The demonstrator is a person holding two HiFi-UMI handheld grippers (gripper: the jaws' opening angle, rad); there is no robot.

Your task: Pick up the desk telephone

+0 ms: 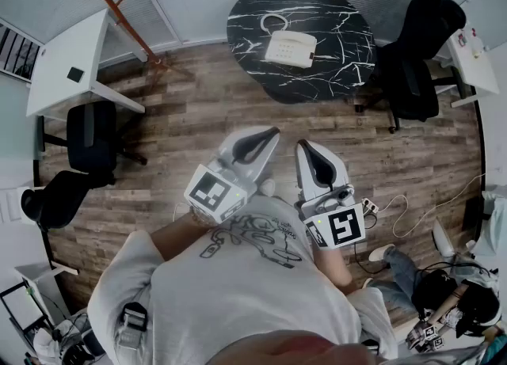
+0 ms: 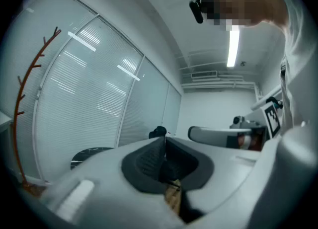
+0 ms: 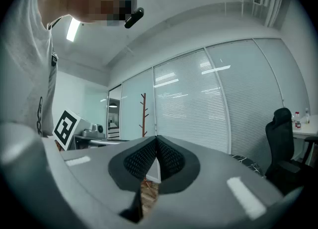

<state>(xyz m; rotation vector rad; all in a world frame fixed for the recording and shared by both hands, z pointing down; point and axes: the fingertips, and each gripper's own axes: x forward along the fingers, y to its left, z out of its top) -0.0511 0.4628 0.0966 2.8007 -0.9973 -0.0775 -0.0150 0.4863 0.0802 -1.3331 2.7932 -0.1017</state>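
A white desk telephone [image 1: 290, 47] with a coiled cord sits on the round black marble table [image 1: 333, 15] at the far side of the room. My left gripper [image 1: 272, 131] and right gripper [image 1: 302, 146] are held level in front of the person's chest, well short of the table. Both are shut with nothing between the jaws; the dark ribbed pads meet in the left gripper view [image 2: 164, 148] and in the right gripper view [image 3: 156, 148]. The table's edge [image 2: 92, 152] shows dimly past the left gripper; the phone is hidden in both gripper views.
Black office chairs stand right of the table [image 1: 416, 62] and at the left [image 1: 91, 138]. A white desk [image 1: 67, 62] and a red-brown coat stand [image 1: 119, 7] are at the left. Another person sits on the floor at lower right [image 1: 444, 296]. Cables [image 1: 412, 205] lie on the wood floor.
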